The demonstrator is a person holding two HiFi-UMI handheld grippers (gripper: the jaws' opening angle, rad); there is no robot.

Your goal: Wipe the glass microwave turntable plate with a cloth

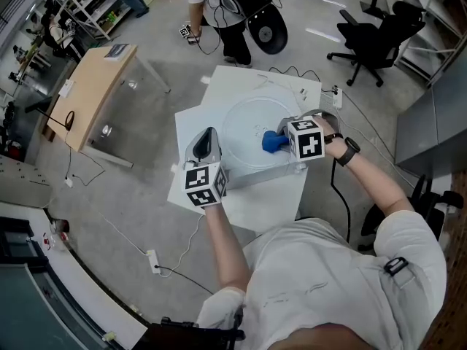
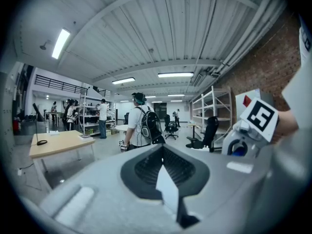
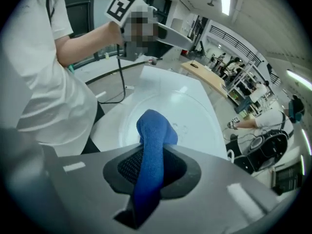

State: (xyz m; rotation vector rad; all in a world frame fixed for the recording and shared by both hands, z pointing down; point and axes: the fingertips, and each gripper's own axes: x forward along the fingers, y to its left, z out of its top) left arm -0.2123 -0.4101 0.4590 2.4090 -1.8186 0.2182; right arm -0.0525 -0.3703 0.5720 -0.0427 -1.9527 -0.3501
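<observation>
The round glass turntable plate (image 1: 244, 141) lies on a white table (image 1: 255, 195). My right gripper (image 1: 283, 142) reaches over the plate's right part and is shut on a blue cloth (image 1: 273, 142). In the right gripper view the cloth (image 3: 152, 140) sticks out past the jaws of the right gripper (image 3: 148, 177) and hangs over the plate (image 3: 195, 116). My left gripper (image 1: 207, 137) hovers just off the plate's left edge, pointing away from me. In its own view the left gripper (image 2: 165, 179) has its jaws together; only a pale sliver shows at the seam.
A wooden desk (image 1: 98, 86) stands to the left of the white table. A person (image 1: 219, 6) stands beyond it, with a black office chair (image 1: 376, 39) at the back right. Cables and a power strip (image 1: 153, 257) lie on the floor. A grey cabinet (image 1: 430, 130) stands at the right.
</observation>
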